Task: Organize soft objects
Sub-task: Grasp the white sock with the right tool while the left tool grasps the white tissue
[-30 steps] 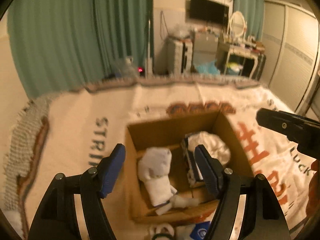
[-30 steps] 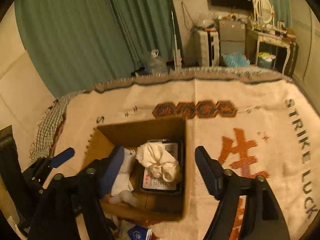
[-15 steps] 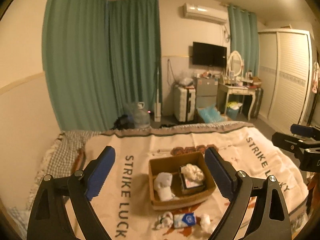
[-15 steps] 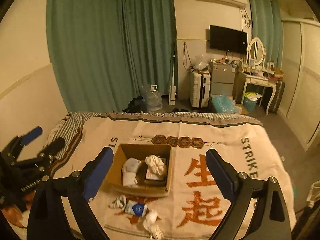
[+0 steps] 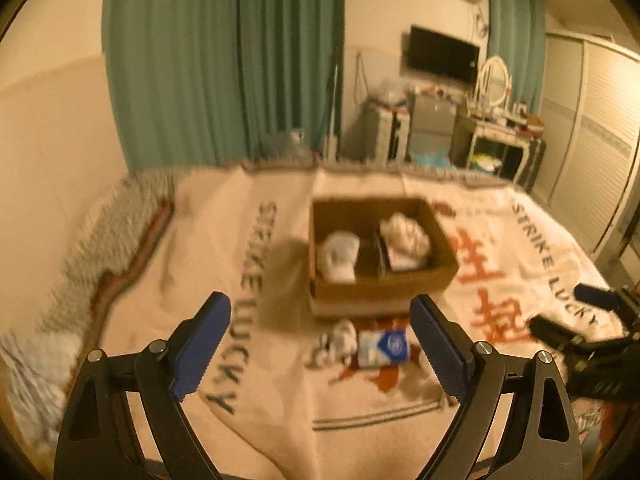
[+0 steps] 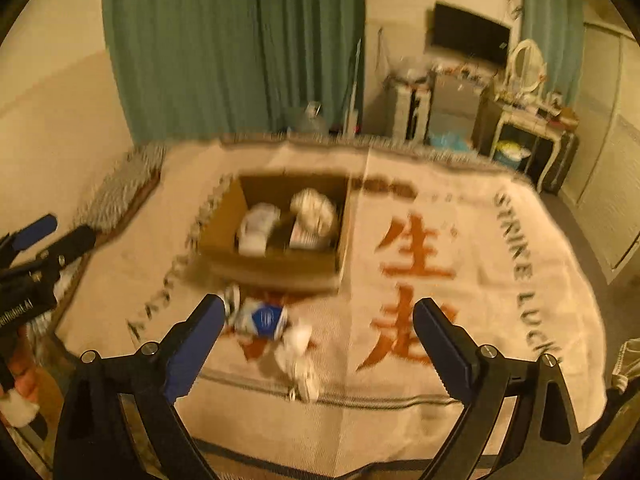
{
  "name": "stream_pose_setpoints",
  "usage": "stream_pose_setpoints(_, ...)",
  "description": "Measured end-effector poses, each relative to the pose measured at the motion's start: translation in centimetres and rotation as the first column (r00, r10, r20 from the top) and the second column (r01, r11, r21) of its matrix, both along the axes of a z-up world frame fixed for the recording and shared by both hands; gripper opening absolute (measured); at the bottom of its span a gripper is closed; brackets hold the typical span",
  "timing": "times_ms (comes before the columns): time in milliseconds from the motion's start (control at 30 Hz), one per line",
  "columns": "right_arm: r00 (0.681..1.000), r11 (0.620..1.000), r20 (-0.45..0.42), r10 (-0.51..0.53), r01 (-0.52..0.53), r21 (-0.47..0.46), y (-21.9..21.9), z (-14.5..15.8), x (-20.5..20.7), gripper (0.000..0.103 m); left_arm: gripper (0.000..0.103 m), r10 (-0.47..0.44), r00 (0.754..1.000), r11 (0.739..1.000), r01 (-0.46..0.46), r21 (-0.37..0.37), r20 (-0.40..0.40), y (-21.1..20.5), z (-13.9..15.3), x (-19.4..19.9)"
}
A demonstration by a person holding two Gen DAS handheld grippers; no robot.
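Observation:
A brown cardboard box [image 5: 444, 280] [image 6: 220, 224] stands on the printed bedspread. Inside lie a white folded cloth [image 5: 338, 254] [image 6: 258, 226] and a white crumpled bundle [image 5: 406, 234] [image 6: 314, 208]. In front of the box lie a small white sock bundle [image 5: 338, 338], a blue and white packet [image 5: 384, 346] [image 6: 262, 320] and another white cloth [image 6: 298, 350]. My left gripper [image 5: 320, 336] is open and empty, held above the near bedspread. My right gripper [image 6: 320, 334] is open and empty, over the loose items. Both views are blurred.
The cream bedspread [image 6: 460, 320] with orange characters and "STRIKE LUCKY" lettering covers the bed. Green curtains [image 5: 224, 60], a wall TV [image 5: 444, 58], a suitcase [image 6: 410, 114] and a dressing table [image 6: 524, 120] stand beyond the far edge. A wardrobe [image 5: 592, 128] is at right.
Both grippers pulled far back from the box, then came closer and lower again. The box and loose items appear larger than half a second ago. Both grippers stay open.

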State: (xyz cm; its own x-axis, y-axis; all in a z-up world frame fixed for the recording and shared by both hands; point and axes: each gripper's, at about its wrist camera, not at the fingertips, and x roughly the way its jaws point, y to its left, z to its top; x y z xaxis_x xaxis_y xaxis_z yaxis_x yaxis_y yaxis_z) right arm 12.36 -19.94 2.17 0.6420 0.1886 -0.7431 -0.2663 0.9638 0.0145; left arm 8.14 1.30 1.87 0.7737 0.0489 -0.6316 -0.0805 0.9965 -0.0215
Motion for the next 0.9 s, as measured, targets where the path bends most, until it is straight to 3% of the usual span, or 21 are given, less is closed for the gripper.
stream_pose_setpoints(133,0.991,0.998,-0.117,0.065,-0.064,0.010,1.0,-6.9,1.0,0.090,0.092,0.004,0.998,1.000,-0.003,0.022,-0.057,-1.0,-5.1,0.5)
stream_pose_setpoints(333,0.962,0.993,-0.260,0.086,-0.105,-0.060,2.5,-14.7,2.3,0.076,0.092,-0.002,0.988,1.000,0.001,-0.010,-0.157,-2.2,-9.7,1.9)
stream_pose_setpoints(400,0.952,0.991,-0.297,0.070,-0.101,-0.092,2.6,-16.6,3.1,0.070,0.092,-0.005,0.982,1.000,0.004,-0.006,-0.190,-2.6,-10.8,2.4)
stream_pose_setpoints(467,0.940,0.992,-0.335,0.064,-0.096,-0.079,2.4,-17.9,3.4,0.049,0.092,-0.006,0.976,1.000,0.004,-0.007,-0.216,-2.8,-11.6,2.9)
stream_pose_setpoints(533,0.934,0.993,-0.352,0.057,-0.090,-0.077,2.0,-18.3,3.5,0.027,0.092,-0.013,0.970,1.000,0.008,-0.020,-0.243,-3.2,-11.9,3.2)
stream_pose_setpoints(900,0.966,0.999,-0.259,0.004,-0.012,-0.029,-3.0,-13.9,2.9,0.024,0.091,-0.102,0.960,0.995,0.097,-0.030,-0.262,-7.9,-12.2,2.9)
